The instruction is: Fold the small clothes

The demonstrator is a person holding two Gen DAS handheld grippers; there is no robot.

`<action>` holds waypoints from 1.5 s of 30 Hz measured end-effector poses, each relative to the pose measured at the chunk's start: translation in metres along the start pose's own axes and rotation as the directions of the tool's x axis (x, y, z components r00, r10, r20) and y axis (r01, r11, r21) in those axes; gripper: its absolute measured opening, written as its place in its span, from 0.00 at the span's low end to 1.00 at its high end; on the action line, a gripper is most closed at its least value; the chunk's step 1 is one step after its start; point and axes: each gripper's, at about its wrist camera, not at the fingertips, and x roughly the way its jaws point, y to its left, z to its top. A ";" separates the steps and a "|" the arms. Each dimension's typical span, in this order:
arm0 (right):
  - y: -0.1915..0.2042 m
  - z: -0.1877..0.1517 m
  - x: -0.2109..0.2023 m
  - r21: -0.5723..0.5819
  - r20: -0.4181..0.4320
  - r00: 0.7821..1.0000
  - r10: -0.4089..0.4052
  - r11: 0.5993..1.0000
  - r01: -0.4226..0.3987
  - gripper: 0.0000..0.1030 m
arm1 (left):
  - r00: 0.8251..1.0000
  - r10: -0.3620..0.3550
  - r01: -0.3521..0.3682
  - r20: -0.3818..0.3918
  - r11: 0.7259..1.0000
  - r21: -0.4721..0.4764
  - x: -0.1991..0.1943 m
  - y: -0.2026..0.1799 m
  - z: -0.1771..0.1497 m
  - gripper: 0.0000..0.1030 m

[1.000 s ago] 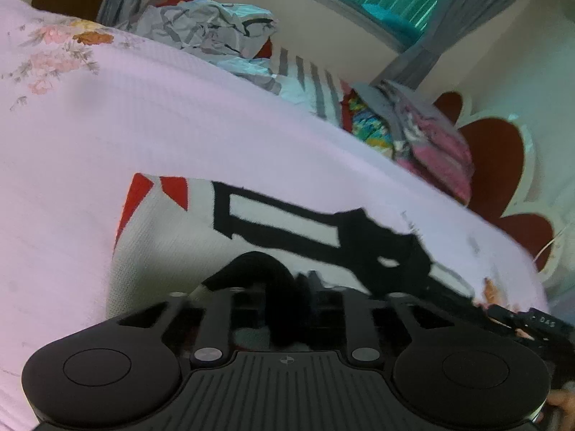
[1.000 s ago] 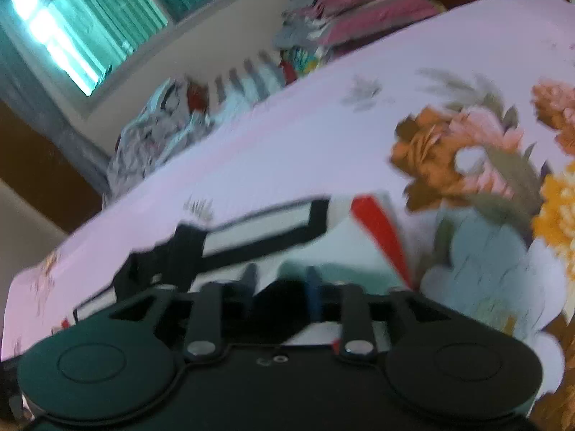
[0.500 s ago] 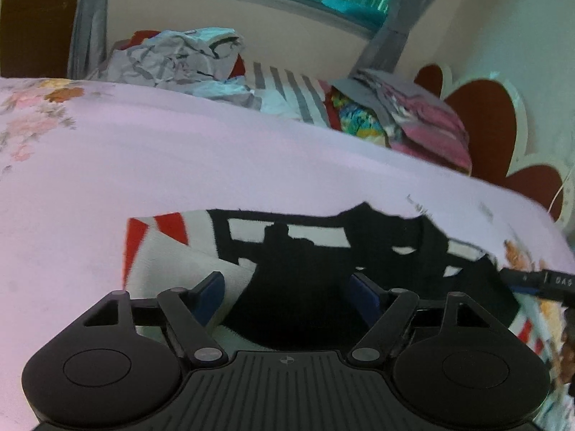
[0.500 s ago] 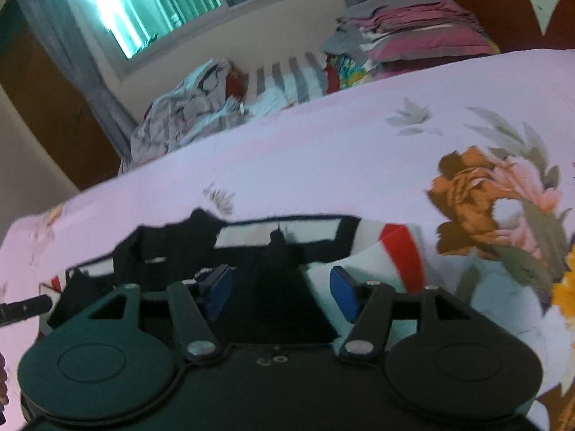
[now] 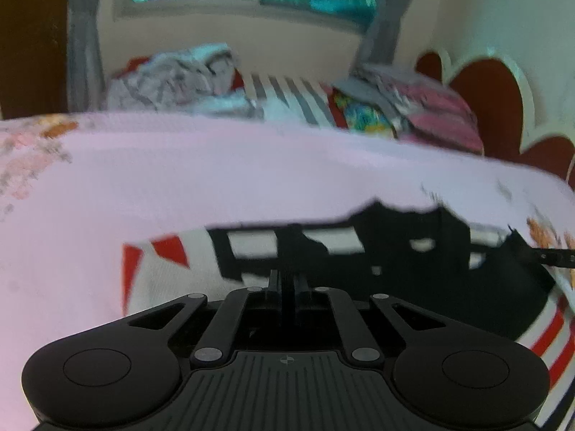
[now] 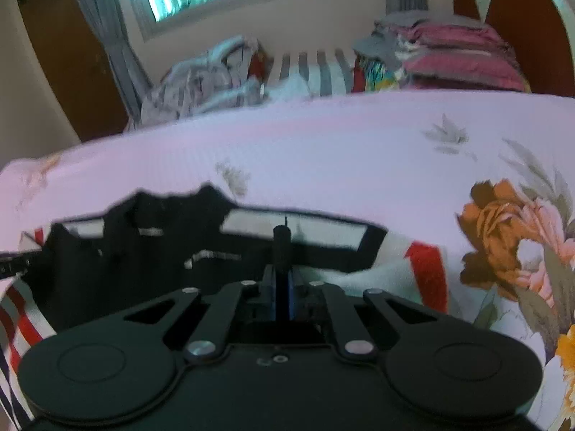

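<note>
Both grippers, left (image 5: 287, 283) and right (image 6: 282, 287), clamped shut on near edge of small black, white and red garment (image 6: 323, 244) spread on pink bedsheet (image 5: 251, 165); best lifted evenly, kept taut.

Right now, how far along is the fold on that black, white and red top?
Done: the top lies spread on the pink bedsheet, no fold visible. In hand: the left gripper and right gripper have just closed their jaws, each apparently pinching the near black edge. Left: the fold itself. A crumpled heap of clothes waits behind.
</note>
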 end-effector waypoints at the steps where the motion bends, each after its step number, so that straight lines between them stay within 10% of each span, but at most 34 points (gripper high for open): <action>1: -0.002 0.003 -0.003 0.012 0.025 1.000 -0.003 1.000 0.002 0.06 | 1.000 0.011 -0.011 0.020 1.000 -0.016 -0.002 0.004 0.003 0.05; 17: -0.013 -0.009 0.020 0.027 0.007 0.989 -0.145 0.989 0.145 0.07 | 0.991 0.136 -0.135 0.012 0.990 -0.048 0.019 0.020 -0.010 0.05; 19: -0.012 -0.007 0.014 0.038 0.015 0.991 -0.133 0.990 0.133 0.22 | 0.992 0.129 -0.129 0.009 0.990 -0.056 0.017 0.017 -0.006 0.07; 24: -0.003 -0.004 -0.014 0.040 0.065 0.993 -0.099 0.995 0.097 0.25 | 0.986 0.158 -0.152 0.059 0.984 -0.093 -0.008 0.015 -0.008 0.62; 35: 0.088 -0.037 -0.030 -0.151 -0.006 0.997 0.074 0.986 -0.074 0.24 | 0.997 -0.059 0.053 0.051 0.993 0.108 -0.053 -0.057 -0.042 0.62; 45: 0.076 -0.070 -0.033 -0.211 -0.052 0.998 -0.020 0.977 0.009 0.21 | 1.000 0.003 -0.001 -0.023 0.998 0.070 -0.054 -0.027 -0.076 0.62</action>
